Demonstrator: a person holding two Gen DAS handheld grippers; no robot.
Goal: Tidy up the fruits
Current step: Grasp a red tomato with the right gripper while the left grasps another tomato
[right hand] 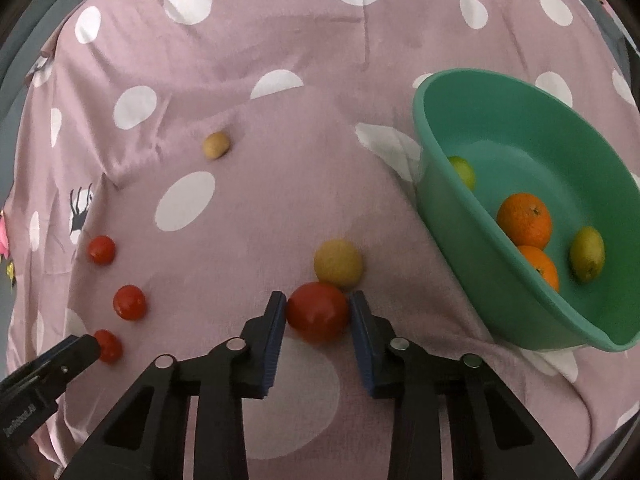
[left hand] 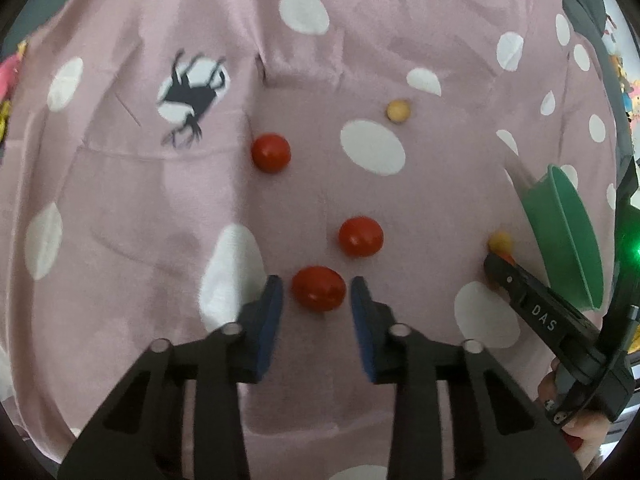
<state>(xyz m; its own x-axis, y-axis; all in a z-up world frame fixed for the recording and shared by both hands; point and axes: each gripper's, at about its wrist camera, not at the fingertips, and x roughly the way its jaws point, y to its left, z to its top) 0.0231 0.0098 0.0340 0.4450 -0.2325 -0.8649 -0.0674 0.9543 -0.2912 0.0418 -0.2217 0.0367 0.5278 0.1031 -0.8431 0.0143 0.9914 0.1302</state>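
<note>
My left gripper (left hand: 317,286) stands open around a red tomato (left hand: 318,288) on the pink dotted cloth, with small gaps on both sides. Two more red tomatoes (left hand: 361,237) (left hand: 271,153) lie beyond it. My right gripper (right hand: 318,307) has its pads against another red tomato (right hand: 318,311), which rests on the cloth beside a yellow fruit (right hand: 339,263). A green bowl (right hand: 452,200) at the right holds two oranges (right hand: 524,220) and two yellow-green fruits (right hand: 587,253). A small tan fruit (right hand: 216,145) lies farther back.
The pink cloth (left hand: 120,208) with white dots covers the whole surface and has folds. The right gripper's body (left hand: 552,320) shows at the right of the left wrist view, next to the bowl (left hand: 568,232). The left gripper's finger (right hand: 60,360) shows at the right wrist view's lower left.
</note>
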